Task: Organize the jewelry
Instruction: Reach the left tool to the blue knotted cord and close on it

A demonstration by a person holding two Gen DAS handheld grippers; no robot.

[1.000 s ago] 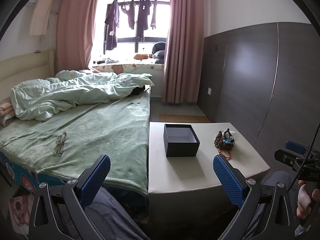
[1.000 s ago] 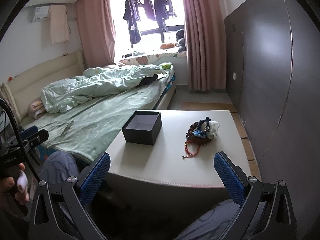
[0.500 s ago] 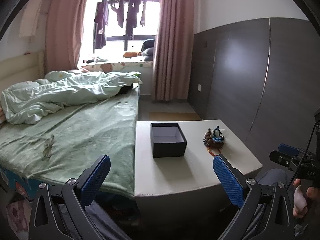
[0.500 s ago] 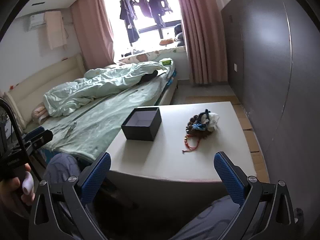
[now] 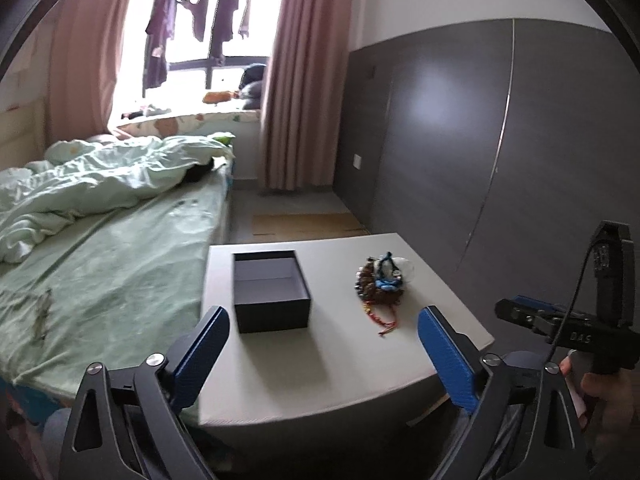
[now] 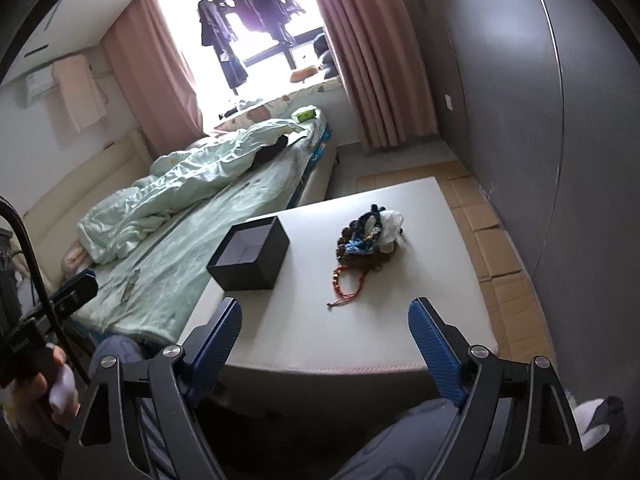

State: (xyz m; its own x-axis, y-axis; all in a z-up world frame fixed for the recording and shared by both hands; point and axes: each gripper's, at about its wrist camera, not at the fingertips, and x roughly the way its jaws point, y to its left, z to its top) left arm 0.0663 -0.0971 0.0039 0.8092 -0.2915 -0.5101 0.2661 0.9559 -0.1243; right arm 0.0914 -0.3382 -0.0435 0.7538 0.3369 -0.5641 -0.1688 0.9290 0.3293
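Note:
A heap of jewelry (image 5: 381, 282) with brown beads, blue pieces and a red cord lies on the white table (image 5: 340, 368); it also shows in the right wrist view (image 6: 366, 238). An open, empty black box (image 5: 270, 290) stands to its left, also in the right wrist view (image 6: 251, 253). My left gripper (image 5: 324, 354) is open and empty, above the table's near edge. My right gripper (image 6: 325, 342) is open and empty, short of the jewelry. Each gripper shows at the edge of the other's view.
A bed with green sheets (image 5: 104, 280) and a rumpled duvet adjoins the table's left side. Glasses (image 6: 130, 284) lie on the bed. A dark grey wall panel (image 5: 500, 168) runs along the right. Curtains and a window are at the back.
Both grippers have moved forward toward the table, so the box and jewelry appear larger. The right gripper has tilted downward. Both stay open.

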